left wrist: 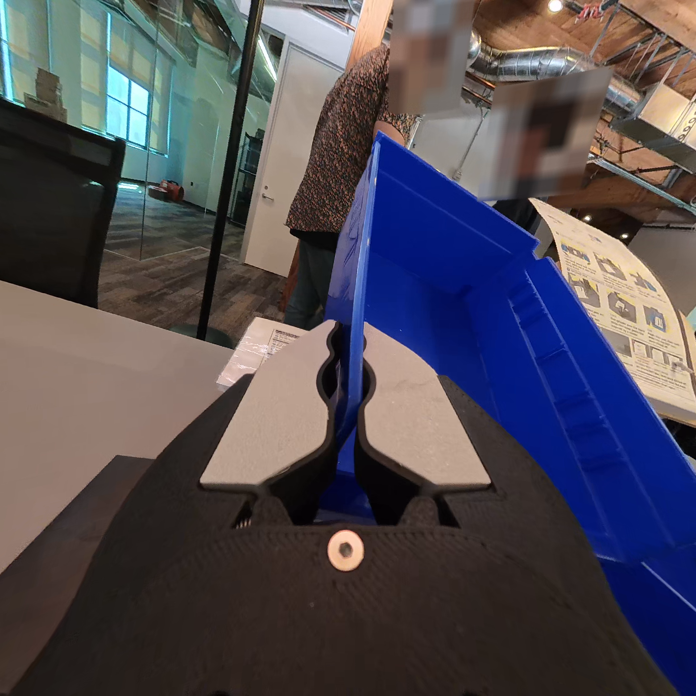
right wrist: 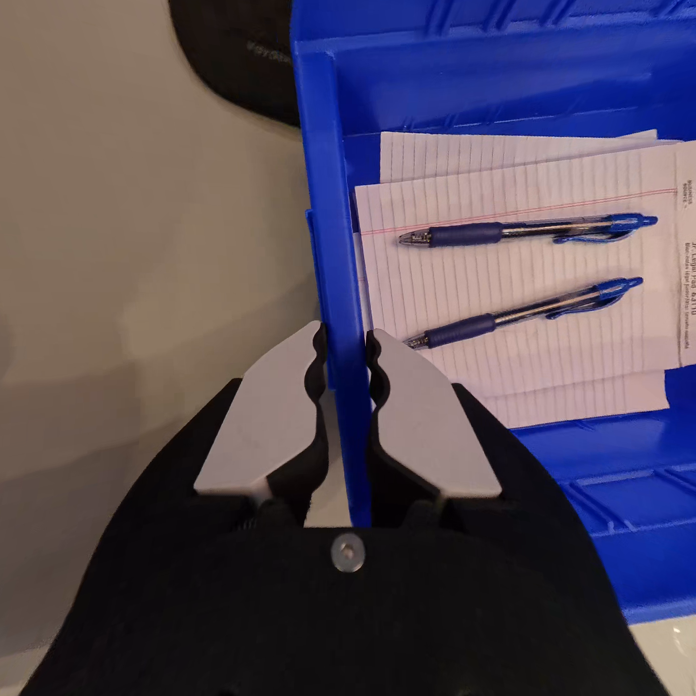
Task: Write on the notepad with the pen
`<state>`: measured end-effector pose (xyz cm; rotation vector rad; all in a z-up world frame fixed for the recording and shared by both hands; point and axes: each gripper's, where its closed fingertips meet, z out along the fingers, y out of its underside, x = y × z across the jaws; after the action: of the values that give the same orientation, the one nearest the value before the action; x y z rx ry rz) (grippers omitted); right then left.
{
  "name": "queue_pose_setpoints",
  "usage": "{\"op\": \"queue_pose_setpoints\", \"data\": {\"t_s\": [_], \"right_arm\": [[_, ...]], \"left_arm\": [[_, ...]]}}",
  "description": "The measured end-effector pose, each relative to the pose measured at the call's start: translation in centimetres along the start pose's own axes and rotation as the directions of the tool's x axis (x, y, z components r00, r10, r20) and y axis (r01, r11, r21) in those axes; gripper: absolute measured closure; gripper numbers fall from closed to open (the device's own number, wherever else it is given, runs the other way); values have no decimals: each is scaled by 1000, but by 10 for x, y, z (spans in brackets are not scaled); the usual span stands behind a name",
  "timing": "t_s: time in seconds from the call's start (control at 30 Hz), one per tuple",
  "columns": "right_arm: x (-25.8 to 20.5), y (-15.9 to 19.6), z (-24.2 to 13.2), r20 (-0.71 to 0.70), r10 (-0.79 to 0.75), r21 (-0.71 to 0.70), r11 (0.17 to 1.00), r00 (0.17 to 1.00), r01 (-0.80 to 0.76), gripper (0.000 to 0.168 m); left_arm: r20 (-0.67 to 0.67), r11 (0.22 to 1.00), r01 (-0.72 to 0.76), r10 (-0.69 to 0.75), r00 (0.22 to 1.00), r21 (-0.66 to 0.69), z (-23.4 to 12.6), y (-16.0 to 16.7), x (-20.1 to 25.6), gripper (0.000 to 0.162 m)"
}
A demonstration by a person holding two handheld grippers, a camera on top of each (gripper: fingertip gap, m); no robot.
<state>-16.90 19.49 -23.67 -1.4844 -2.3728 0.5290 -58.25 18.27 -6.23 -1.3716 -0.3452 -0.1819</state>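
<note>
1. The left gripper (left wrist: 348, 331) has pale grey finger plates edged with wavy black pads, lower centre of frame.
2. The right gripper (right wrist: 344, 339) has a black ribbed body and a silver screw (right wrist: 347, 553) at bottom centre.

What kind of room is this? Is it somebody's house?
Probably an office, not a house. Behind the blue bin there is a glass wall, a white door and bare silver air ducts under the ceiling. The bin holds notepads and pens.
</note>
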Motion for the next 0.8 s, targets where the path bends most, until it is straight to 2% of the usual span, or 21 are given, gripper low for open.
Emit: {"op": "queue_pose_setpoints", "data": {"t_s": [0.2,0.63,0.8], "right_arm": [[33,-21,13,-23,37,12,999,999,-36,149],[107,-70,43,-105,227,10,974,968,-228,149],[124,-78,48,-118,264,14,964,957,-264,149]], "left_arm": [[-3,999,20,-20,1000,37,-7,-9,-3,158],[7,998,21,-22,1000,66,-12,-17,-4,158],[3,997,29,-30,1000,69,-11,-16,-4,158]]}}
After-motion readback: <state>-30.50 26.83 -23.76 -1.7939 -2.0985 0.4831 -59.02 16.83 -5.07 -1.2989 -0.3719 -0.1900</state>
